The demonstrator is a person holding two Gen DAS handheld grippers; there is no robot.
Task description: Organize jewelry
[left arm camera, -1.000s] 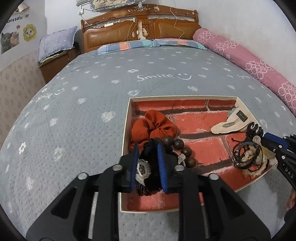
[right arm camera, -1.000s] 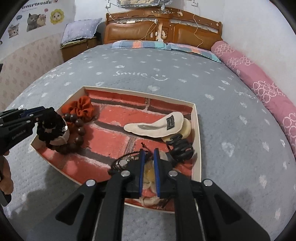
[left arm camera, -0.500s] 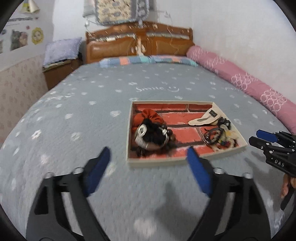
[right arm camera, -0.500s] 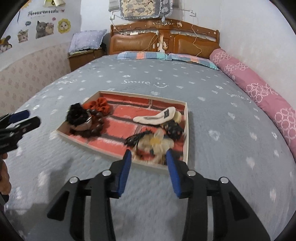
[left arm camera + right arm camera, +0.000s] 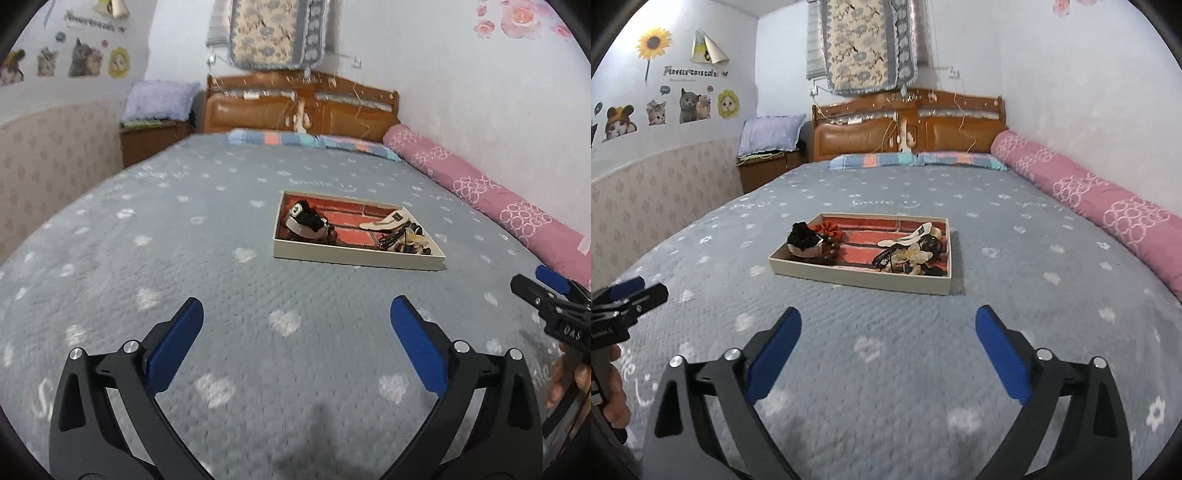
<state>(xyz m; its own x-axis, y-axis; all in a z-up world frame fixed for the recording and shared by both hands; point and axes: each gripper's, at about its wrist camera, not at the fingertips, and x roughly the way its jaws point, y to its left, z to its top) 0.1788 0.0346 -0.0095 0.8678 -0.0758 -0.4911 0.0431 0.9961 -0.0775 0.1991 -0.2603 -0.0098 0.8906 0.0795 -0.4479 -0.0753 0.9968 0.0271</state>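
Note:
A shallow cream tray (image 5: pixel 354 256) (image 5: pixel 857 277) with a red brick-print floor lies on the grey bed. At its left end lie a black hair piece (image 5: pixel 306 221) (image 5: pixel 803 236), an orange scrunchie (image 5: pixel 831 229) and a brown bead bracelet (image 5: pixel 831 254). At its right end lie a cream hair clip (image 5: pixel 386 220) (image 5: pixel 908 238) and a pile of black and cream hair accessories (image 5: pixel 404 242) (image 5: pixel 908 256). My left gripper (image 5: pixel 295 341) is open and empty, well short of the tray. My right gripper (image 5: pixel 888 347) is open and empty too. Each gripper shows at the other view's edge (image 5: pixel 550 295) (image 5: pixel 628 295).
The grey bedspread (image 5: pixel 886 369) surrounds the tray. A long pink bolster (image 5: pixel 1089 199) lies along the right wall. A wooden headboard (image 5: pixel 908 125) and striped pillows (image 5: pixel 916 160) stand at the far end. A bedside cabinet (image 5: pixel 764 170) with a lilac pillow stands at the far left.
Both grippers let go of the hair pieces in the tray, opened wide and drew back from it. The tray now lies far ahead.

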